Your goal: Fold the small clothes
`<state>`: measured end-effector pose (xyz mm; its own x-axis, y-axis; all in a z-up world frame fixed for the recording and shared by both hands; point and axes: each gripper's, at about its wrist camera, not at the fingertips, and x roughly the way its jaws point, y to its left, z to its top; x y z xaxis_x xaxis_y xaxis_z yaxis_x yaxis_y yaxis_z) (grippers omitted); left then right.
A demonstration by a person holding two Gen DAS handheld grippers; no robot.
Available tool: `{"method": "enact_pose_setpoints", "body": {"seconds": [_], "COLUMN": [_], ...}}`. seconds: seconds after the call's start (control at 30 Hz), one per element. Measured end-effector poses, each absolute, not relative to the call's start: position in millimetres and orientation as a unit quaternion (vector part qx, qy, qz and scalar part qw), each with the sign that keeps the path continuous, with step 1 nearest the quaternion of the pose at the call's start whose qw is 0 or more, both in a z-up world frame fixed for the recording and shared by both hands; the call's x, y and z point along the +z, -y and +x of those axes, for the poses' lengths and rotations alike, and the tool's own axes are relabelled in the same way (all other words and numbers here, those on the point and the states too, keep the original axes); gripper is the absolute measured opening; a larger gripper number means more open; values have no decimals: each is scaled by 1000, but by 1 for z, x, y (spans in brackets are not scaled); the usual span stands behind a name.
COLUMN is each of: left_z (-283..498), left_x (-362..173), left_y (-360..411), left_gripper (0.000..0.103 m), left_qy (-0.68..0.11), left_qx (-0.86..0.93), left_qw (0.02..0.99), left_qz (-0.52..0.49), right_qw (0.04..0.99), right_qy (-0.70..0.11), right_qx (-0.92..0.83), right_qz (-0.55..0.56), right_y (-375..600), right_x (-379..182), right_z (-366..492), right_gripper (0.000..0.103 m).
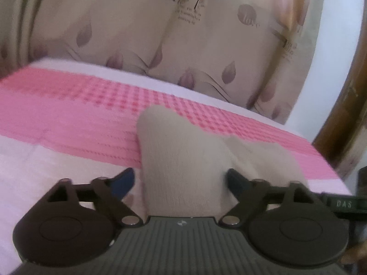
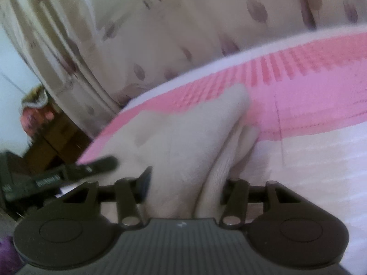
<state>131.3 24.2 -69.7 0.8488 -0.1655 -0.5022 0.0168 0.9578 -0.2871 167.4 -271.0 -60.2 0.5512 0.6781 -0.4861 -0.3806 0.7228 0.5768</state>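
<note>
Fingers (image 1: 123, 181) of left gripper (image 1: 180, 180) spreading wide, dark blue-black pads sitting either side of small cream knitted cloth piece (image 1: 183, 165), left pad clear of fabric, right pad touching or nearly touching its edge; not clamping. Cloth running up between both tips from gripper body, bunching into 2 humps, lying on pink-and-white checked cotton sheet (image 1: 68, 119) covering flat surface. Far tip of cloth reaching onto pink checked band. Beige curtain with purple leaf print and dark lettering (image 1: 160, 34) hanging behind sheet edge. Brown wooden frame (image 1: 339, 119) showing at right side. Part of other dark tool with pale lettering poking in at lower right, beside right finger linkage.

Fingers (image 2: 144, 181) of right gripper (image 2: 185, 181) sitting closer together, pressing into same cream cloth (image 2: 183, 137) from both sides; right finger mostly hiding behind a thick fold, so pinching looks likely, full contact hard to confirm through blur. Cloth rising in a tall ridge between tips, folding over itself, far corner pointing toward pink band of sheet (image 2: 309, 96). Left gripper's finger entering from left edge, tip touching cloth's left side. Curtain (image 2: 160, 34) filling upper part. Brown wooden furniture (image 2: 57, 137) and something reddish, blurred, showing at far left.
</note>
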Motion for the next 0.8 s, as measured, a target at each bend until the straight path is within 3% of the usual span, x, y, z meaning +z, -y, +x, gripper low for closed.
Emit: {"method": "enact_pose_setpoints", "body": {"seconds": [0.03, 0.2, 0.47, 0.57, 0.8], "left_z": [129, 118, 95, 88, 71], "left_x": [-69, -64, -44, -37, -20], "left_y": [-24, -23, 5, 13, 34], "left_gripper": [98, 103, 103, 103, 103], "left_qy": [-265, -238, -183, -167, -141], "left_qx": [-43, -13, 34, 50, 67], "left_qw": [954, 964, 982, 984, 988], "left_qz": [-135, -120, -36, -32, 5], "right_qw": [863, 889, 922, 930, 940], "right_qy": [-358, -341, -245, -208, -197], "right_qx": [301, 276, 249, 243, 235], "right_qz": [188, 130, 166, 180, 146], "right_y": [268, 260, 285, 293, 281], "right_x": [-60, -58, -31, -16, -12], "right_z": [165, 158, 130, 109, 71], "right_gripper": [55, 72, 74, 92, 95]}}
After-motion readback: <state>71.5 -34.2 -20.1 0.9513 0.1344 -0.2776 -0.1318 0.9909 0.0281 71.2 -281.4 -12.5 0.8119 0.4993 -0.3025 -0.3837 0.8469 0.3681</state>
